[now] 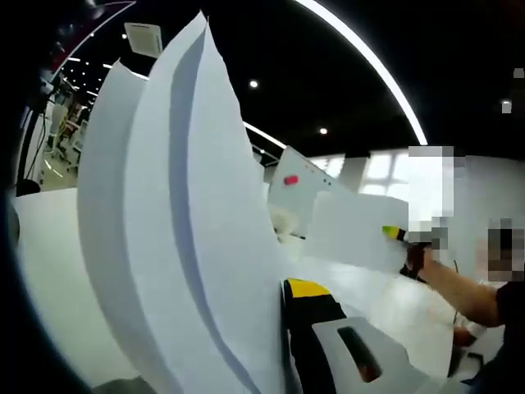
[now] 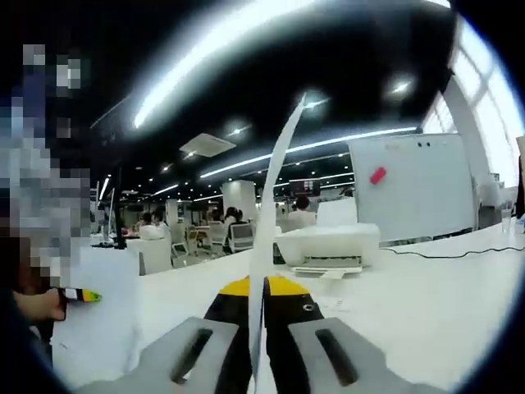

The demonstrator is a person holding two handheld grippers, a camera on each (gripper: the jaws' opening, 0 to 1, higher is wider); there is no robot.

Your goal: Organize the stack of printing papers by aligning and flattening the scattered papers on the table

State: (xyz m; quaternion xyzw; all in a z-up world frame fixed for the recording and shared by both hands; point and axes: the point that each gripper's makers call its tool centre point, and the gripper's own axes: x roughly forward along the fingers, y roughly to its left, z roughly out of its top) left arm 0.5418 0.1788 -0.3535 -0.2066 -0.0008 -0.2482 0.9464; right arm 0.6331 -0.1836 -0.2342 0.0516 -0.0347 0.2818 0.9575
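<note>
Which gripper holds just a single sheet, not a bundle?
The right gripper: one thin sheet stands edge-on between its jaws. The left holds a thick curved bundle.

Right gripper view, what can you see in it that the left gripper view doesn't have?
Right gripper view: a white printer with its black cable, and the paper seen edge-on, like a thin line. Left gripper view: the paper's wide curved faces. Both: the whiteboard with its red magnet, and the white table.

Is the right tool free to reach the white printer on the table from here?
Probably not yet: the right tool is shut on an upright paper sheet. The table toward the printer looks bare otherwise.
</note>
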